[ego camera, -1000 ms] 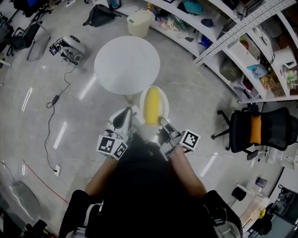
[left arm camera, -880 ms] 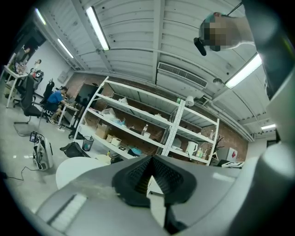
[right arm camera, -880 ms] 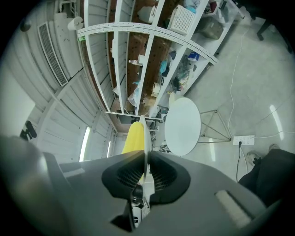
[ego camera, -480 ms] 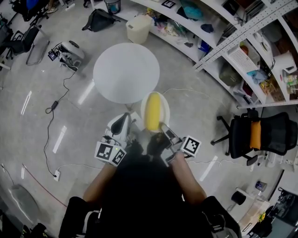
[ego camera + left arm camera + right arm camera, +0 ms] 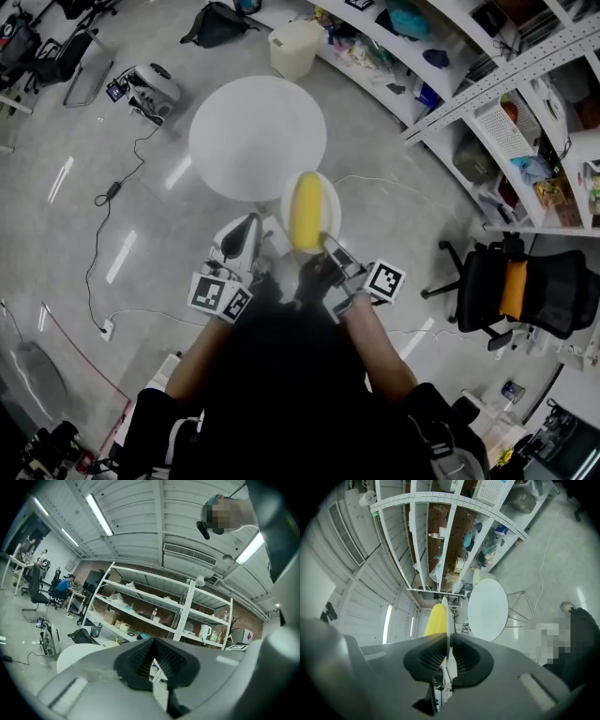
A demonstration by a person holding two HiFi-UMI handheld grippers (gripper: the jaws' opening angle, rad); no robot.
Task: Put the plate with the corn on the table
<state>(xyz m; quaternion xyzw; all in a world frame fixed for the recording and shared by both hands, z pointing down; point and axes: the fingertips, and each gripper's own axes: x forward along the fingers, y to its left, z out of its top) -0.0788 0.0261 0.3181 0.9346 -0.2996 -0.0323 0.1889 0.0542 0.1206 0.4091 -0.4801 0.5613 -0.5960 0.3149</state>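
Plate [image 5: 329,206] destination: round white table [image 5: 258,139], its top bare.
Plate: white, carried in the air at the table's near edge, not yet resting on it.
Right gripper [image 5: 328,249]: on the plate's side away from the table, jaws pinching the plate's rim.
Left gripper [image 5: 247,230]: beside the plate, short of the table, jaws pressed together, empty.
Corn [image 5: 305,211]: yellow cob lying lengthwise on the plate, pointing toward the table.
Risk: gripped by one rim only, the plate may sag or twist in the pads, and the cob could roll off. Lowering too early could knock the plate against the table's edge or leave it overhanging.
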